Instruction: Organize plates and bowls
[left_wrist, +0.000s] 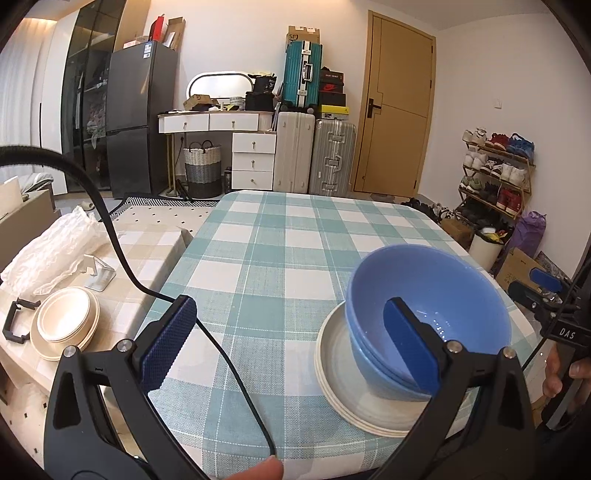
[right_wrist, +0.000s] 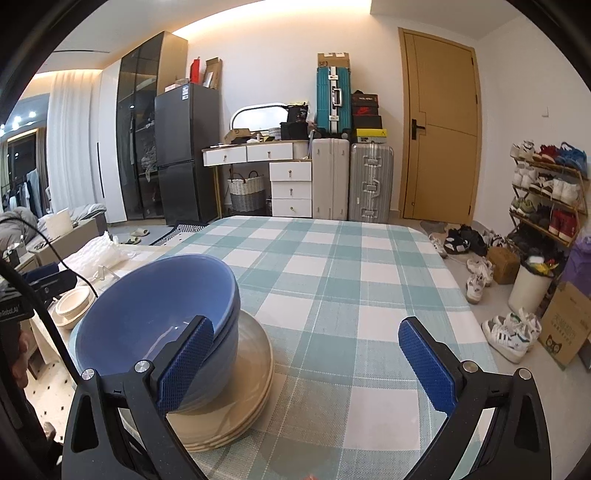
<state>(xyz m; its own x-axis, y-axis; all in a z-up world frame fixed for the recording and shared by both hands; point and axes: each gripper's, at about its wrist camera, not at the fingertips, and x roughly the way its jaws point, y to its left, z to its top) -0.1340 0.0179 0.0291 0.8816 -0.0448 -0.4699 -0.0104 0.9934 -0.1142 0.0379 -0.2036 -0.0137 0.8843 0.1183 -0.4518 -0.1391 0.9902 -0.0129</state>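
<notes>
- Blue-padded fingers of the left gripper (left_wrist: 291, 347) stand wide apart and hold nothing; its right pad sits in front of the blue bowls (left_wrist: 439, 291), so whether it touches their rim cannot be told
- Right gripper (right_wrist: 306, 362) is likewise spread wide and empty, its left pad overlapping the bowls' near wall in the picture
- Nested blue bowls, at least 2 by the stacked rims, stand on a stack of cream plates (left_wrist: 340, 373) on the green checked tablecloth (left_wrist: 280, 251), close to the near edge of the table
- Near rims of the plates are cut off behind gripper frames in both views; the exact plate count is hard to make out
- Left wrist view alone shows clearly a second cream stack (left_wrist: 66, 321) on the beige side surface (left_wrist: 147, 258), with crumpled white wrapping (left_wrist: 55, 247) behind it; in the right wrist view that stack is small and half hidden by a cable
- Left wrist view also shows a fingertip (left_wrist: 262, 469) at the bottom edge, and a hand (left_wrist: 565, 373) gripping the other tool at the far right, partly cut off
- Only the right wrist view shows the loose shoes (right_wrist: 509, 332) on the floor
</notes>
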